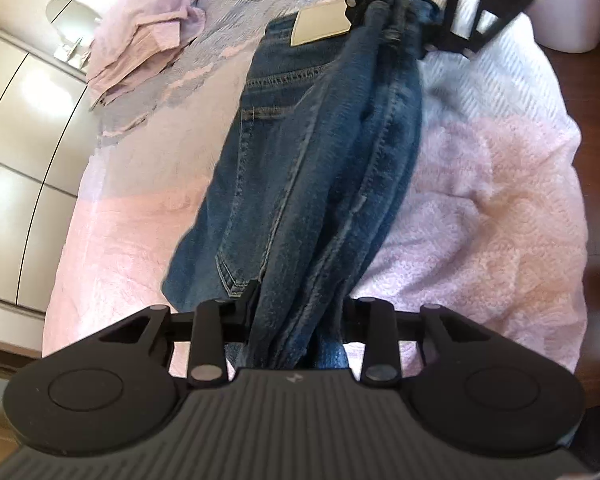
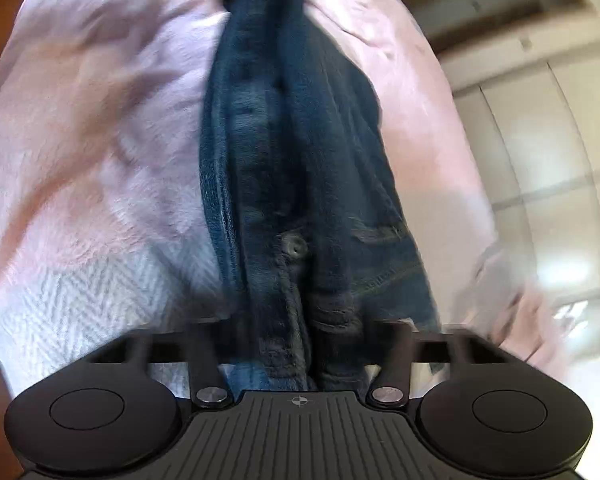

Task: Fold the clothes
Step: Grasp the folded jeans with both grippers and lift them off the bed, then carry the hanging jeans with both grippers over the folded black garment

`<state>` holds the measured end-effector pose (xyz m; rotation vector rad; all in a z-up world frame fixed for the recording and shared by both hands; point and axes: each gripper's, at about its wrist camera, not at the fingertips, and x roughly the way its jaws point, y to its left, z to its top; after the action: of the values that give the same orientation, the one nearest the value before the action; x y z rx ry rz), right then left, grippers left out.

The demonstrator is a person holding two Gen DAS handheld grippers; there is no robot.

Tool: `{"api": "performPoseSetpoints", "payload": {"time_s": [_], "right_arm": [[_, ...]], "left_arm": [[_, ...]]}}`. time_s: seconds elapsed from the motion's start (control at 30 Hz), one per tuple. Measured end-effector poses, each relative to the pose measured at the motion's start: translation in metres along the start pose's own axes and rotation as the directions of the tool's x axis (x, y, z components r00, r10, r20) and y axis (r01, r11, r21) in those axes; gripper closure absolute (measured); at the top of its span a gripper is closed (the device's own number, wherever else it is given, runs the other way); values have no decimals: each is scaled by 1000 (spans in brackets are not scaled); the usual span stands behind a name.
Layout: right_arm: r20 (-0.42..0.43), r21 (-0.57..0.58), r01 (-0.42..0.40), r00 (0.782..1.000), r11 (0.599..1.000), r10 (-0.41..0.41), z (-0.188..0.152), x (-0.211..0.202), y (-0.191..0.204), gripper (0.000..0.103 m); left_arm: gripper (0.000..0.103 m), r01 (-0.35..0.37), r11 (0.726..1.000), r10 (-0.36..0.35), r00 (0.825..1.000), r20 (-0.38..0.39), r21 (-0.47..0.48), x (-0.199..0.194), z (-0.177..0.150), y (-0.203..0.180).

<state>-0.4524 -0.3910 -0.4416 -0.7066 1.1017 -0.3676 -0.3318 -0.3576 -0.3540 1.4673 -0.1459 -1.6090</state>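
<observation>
A pair of blue jeans [image 1: 300, 160] hangs stretched between my two grippers above the pink and white bedspread [image 1: 480, 200]. My left gripper [image 1: 296, 308] is shut on one bunched end of the jeans. My right gripper [image 1: 396, 4] shows at the top of the left wrist view, shut on the waistband end by the tan label [image 1: 320, 24]. In the right wrist view my right gripper [image 2: 304, 332] clamps the waistband of the jeans [image 2: 292, 140] near the fly button [image 2: 296, 246]. That view is blurred.
A crumpled lilac shirt [image 1: 148, 32] lies on the bed at the upper left. Cream wardrobe doors [image 1: 16, 128] stand beside the bed, also seen in the right wrist view [image 2: 540, 160]. Dark wooden floor [image 1: 596, 160] lies to the right, with a pink container [image 1: 568, 12].
</observation>
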Motion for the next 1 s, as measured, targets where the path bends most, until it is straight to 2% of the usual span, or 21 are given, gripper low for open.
{"api": "performPoseSetpoints", "payload": {"time_s": [0.07, 0.17, 0.37, 0.47, 0.6, 0.7, 0.8, 0.9, 1.0], "right_arm": [[-16, 34, -17, 1000, 999, 18, 2, -11, -16, 73], [-20, 77, -50, 998, 996, 51, 9, -40, -43, 75], [-8, 165, -158, 987, 974, 162, 14, -127, -79, 75], [-12, 198, -202, 978, 959, 208, 15, -157, -94, 75], [-22, 233, -233, 969, 944, 244, 2, -202, -103, 75], [-50, 270, -210, 971, 939, 232, -7, -241, -98, 75], [-103, 325, -171, 971, 930, 215, -17, -258, -99, 75], [-171, 387, -120, 965, 914, 199, -26, -265, -110, 75], [-251, 453, -45, 952, 890, 175, -36, -273, -123, 75]], "left_arm": [[74, 8, 999, -8, 1000, -4, 31, -13, 7, 10], [75, 33, 997, -32, 999, -14, 67, -42, 19, 28], [76, 105, 982, -106, 994, 0, 158, -111, 53, 49], [76, 127, 976, -131, 991, 12, 179, -138, 72, 50], [76, 151, 967, -165, 985, 50, 203, -161, 96, 47], [77, 162, 959, -187, 978, 89, 234, -169, 114, 45], [77, 168, 943, -218, 965, 148, 288, -167, 135, 49], [77, 166, 917, -258, 940, 223, 363, -154, 159, 60], [77, 141, 891, -290, 908, 303, 431, -134, 191, 74]]}}
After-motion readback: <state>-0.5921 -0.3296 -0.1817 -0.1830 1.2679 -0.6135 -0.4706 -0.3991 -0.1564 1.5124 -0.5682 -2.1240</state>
